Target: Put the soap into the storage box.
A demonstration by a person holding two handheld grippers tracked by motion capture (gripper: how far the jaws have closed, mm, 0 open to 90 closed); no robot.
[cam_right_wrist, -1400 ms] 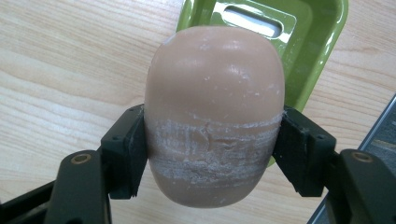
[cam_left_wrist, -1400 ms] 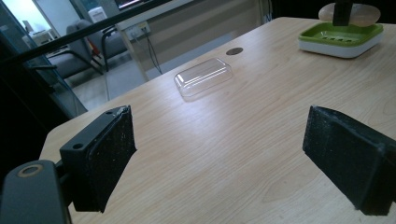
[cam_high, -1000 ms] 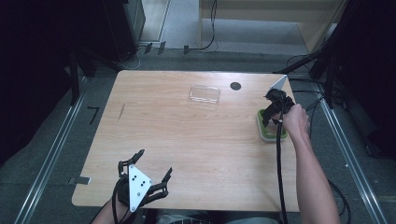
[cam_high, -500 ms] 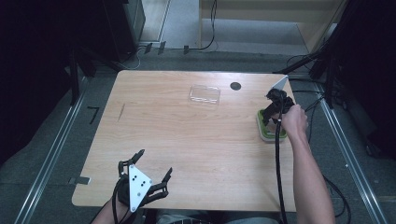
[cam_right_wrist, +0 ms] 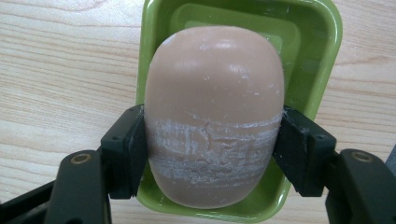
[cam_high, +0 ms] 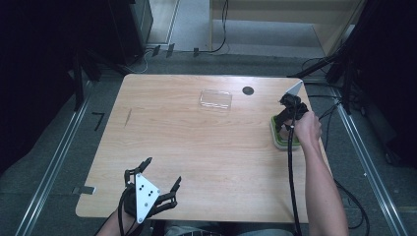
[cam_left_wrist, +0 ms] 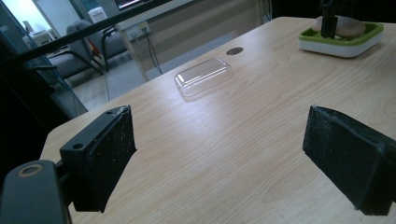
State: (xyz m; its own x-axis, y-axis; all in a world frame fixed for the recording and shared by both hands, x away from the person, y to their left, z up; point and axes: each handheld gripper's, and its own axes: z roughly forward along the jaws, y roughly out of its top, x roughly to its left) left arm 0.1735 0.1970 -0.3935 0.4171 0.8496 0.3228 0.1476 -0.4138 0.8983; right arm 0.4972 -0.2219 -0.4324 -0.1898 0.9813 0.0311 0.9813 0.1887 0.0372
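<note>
A smooth, rounded bar of tan soap sits in the green dish, its lower half scuffed with whitish streaks. The dish, green inside with a white base, stands flat near the desk's right edge, soap lying lengthwise within it.

Left gripper low at the near edge, jaws wide apart, right gripper pointing down, jaws clamped.

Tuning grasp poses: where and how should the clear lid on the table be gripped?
Grip the clear lid across its short width, one pad on each long side wall, coming straight down from above. It lies flat, dome up, on the table, free on every side; the walls look low, so a sideways approach gives little to hold.
</note>
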